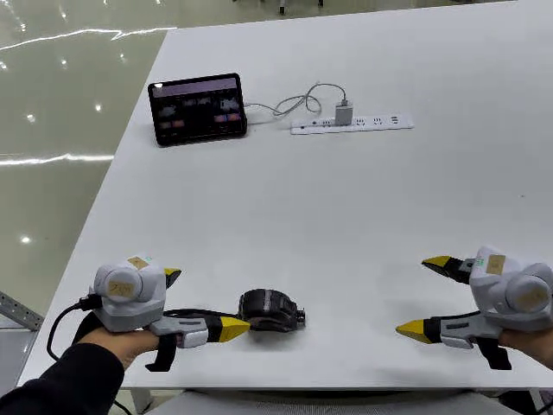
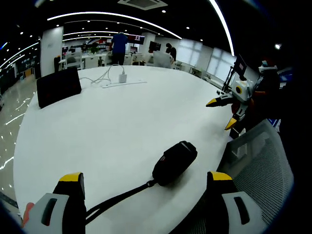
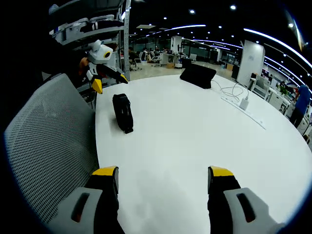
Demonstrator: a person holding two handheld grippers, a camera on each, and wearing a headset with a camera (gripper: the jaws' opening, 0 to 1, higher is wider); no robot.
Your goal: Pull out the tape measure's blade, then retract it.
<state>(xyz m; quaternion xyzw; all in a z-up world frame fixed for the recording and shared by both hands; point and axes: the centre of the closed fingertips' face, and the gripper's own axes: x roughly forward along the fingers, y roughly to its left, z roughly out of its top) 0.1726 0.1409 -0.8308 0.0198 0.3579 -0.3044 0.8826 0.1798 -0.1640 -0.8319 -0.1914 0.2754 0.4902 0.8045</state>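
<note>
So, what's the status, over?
Yellow-tipped left gripper open, black round tape measure just ahead of it. Yellow-tipped right gripper open, well apart. Blade not out. Nothing blocking.

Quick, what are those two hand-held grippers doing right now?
Left hand-held gripper: open, holding nothing; tape measure lies just ahead.
Right hand-held gripper: open, holding nothing.

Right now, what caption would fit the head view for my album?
Left gripper near the black tape measure, right gripper apart, both open, at a white table.
</note>
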